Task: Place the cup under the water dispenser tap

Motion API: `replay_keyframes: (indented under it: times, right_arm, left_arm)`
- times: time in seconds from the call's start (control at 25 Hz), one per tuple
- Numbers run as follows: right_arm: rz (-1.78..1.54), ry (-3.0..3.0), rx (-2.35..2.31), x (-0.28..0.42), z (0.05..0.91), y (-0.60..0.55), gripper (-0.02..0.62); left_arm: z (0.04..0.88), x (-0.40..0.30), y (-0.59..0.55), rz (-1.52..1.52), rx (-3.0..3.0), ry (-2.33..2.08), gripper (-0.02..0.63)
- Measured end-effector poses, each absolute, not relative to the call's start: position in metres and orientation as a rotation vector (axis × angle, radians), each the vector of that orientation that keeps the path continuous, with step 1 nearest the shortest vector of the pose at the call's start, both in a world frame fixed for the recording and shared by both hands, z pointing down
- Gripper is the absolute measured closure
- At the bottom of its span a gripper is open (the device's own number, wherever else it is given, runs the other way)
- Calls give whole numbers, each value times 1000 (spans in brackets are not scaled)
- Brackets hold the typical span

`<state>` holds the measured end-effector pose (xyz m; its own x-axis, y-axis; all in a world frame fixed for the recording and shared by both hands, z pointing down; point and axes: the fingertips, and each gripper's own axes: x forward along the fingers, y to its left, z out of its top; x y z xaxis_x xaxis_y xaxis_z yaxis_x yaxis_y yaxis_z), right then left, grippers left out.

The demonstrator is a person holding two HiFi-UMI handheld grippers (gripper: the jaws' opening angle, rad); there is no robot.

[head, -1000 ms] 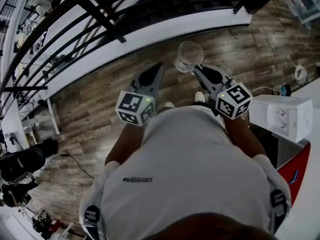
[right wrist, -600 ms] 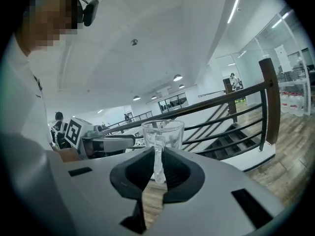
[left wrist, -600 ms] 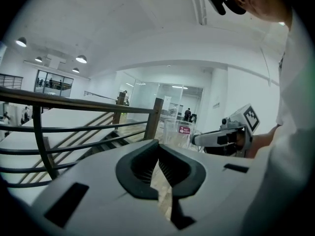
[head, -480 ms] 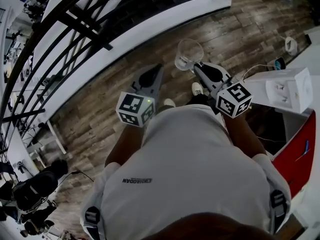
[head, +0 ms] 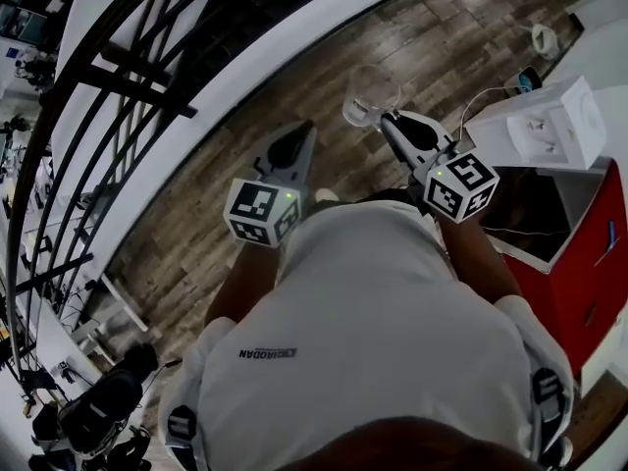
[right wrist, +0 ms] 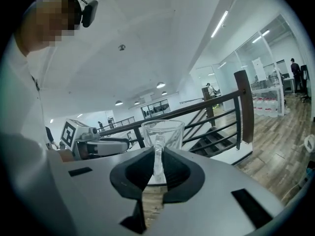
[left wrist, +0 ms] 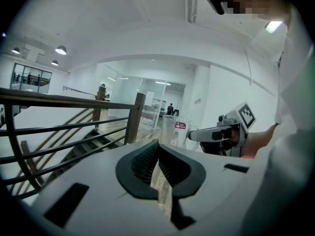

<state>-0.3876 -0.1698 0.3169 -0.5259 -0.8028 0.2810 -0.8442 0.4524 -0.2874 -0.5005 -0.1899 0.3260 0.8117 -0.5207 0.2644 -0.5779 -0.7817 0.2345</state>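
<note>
Since a second ago the person has turned, so the white box [head: 538, 126] slid up the frame's right side. The right gripper [head: 378, 116] has its jaws pinched on the handle of the clear cup [head: 370, 94], upper middle, over the wooden floor [head: 461, 27]. The left gripper [head: 306, 126] has its jaws almost together, holding nothing. The cup is picked up, but I think it is not under any tap yet.

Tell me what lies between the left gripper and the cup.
Nothing but air: the head view shows only wooden floor below, between left gripper and cup.
</note>
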Motion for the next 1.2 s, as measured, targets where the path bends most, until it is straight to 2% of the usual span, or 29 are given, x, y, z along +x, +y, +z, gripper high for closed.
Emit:
replay_keyframes:
  times: [0.92, 1.2]
  right_arm:
    - [624, -2481, 1697, -203, 324, -69, 548]
    - [653, -2449, 1766, -156, 334, -31, 548]
  left_arm:
    - [323, -295, -119, 340, 2791, -552, 611]
    - [325, -252, -82, 375, 2815, -489, 611]
